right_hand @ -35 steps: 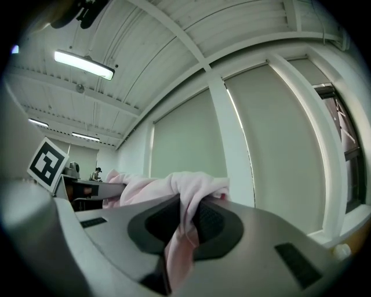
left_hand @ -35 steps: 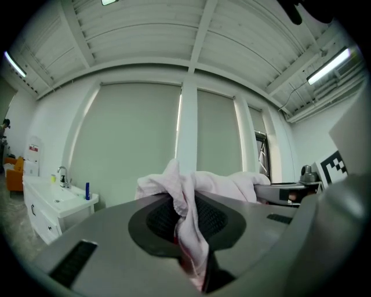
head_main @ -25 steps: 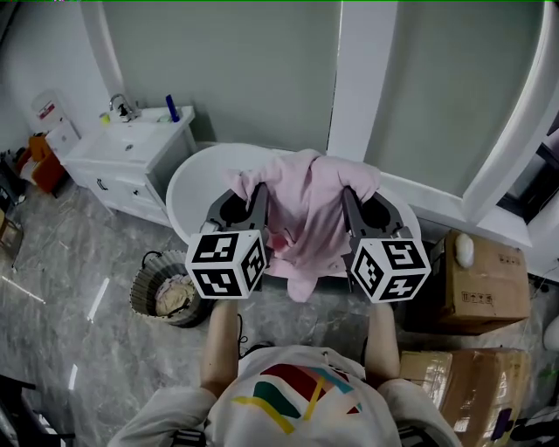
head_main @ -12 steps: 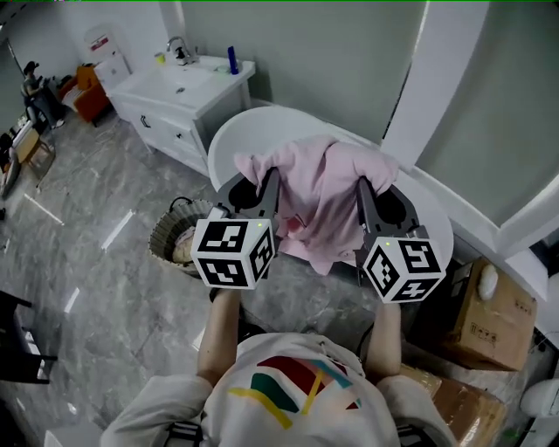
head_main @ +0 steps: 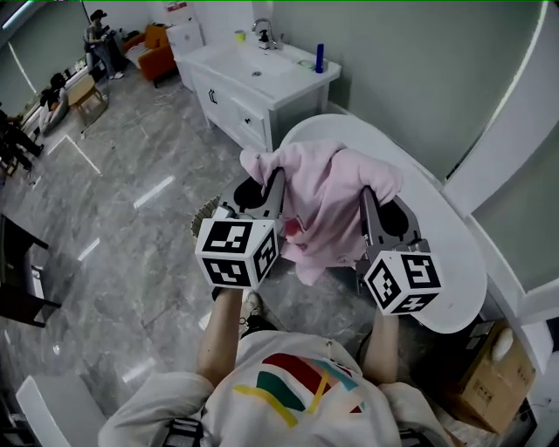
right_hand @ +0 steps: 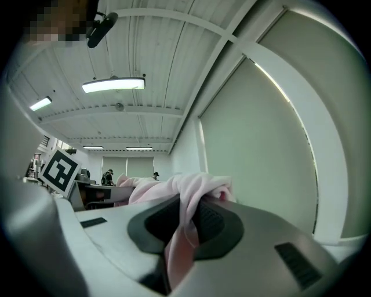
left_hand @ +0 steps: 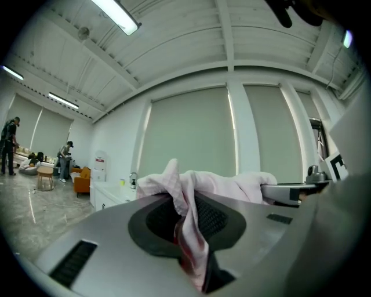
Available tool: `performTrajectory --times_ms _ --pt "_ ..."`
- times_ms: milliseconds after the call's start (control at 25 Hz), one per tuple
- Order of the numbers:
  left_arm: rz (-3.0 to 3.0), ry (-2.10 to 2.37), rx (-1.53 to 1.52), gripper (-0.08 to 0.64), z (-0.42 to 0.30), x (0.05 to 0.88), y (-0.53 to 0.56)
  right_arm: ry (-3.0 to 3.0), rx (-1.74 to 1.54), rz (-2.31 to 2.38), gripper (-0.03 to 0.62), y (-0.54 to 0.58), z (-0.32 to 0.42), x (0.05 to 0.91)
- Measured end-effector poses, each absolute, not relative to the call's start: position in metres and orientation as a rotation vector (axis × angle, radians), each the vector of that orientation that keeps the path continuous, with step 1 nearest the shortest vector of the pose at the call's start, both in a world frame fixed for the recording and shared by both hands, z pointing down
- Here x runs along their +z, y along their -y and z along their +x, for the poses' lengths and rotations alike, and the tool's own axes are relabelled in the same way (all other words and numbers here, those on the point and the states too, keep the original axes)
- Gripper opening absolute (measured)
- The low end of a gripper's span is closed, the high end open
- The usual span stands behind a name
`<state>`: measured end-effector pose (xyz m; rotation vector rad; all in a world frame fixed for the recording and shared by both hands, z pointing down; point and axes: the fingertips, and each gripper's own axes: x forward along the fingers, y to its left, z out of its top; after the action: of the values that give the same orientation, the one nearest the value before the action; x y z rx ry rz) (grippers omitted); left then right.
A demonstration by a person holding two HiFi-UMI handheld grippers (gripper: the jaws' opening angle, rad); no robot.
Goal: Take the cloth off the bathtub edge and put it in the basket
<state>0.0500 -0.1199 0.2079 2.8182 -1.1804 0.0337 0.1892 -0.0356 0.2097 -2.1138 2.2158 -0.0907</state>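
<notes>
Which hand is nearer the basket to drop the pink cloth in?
Left. Both tools are shut on the cloth, but the basket peeks out just beside the left tool, farther from the right tool.

Cloth (head_main: 332, 196) soft & matt, tub (head_main: 441, 249) glossy smooth, floor (head_main: 131, 262) polished stone-look.

light: even, ceiling tubes (left_hand: 115, 14) | fisheye edges dark | focus: sharp

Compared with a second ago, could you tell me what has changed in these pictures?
The pink fabric cloth, carried by the left tool and right tool, swung left from the white bathtub's middle to its end, nearer the woven basket. Unchanged: both tools stay clamped on it.
</notes>
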Motion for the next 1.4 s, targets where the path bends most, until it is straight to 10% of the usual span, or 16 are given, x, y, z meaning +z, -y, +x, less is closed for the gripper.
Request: performTrajectory --times_ms 1400 --pt "2.594 1.576 -0.085 0.074 -0.193 0.209 0.403 -2.591 -0.060 -1.766 0.060 0.360 -0.045 0.206"
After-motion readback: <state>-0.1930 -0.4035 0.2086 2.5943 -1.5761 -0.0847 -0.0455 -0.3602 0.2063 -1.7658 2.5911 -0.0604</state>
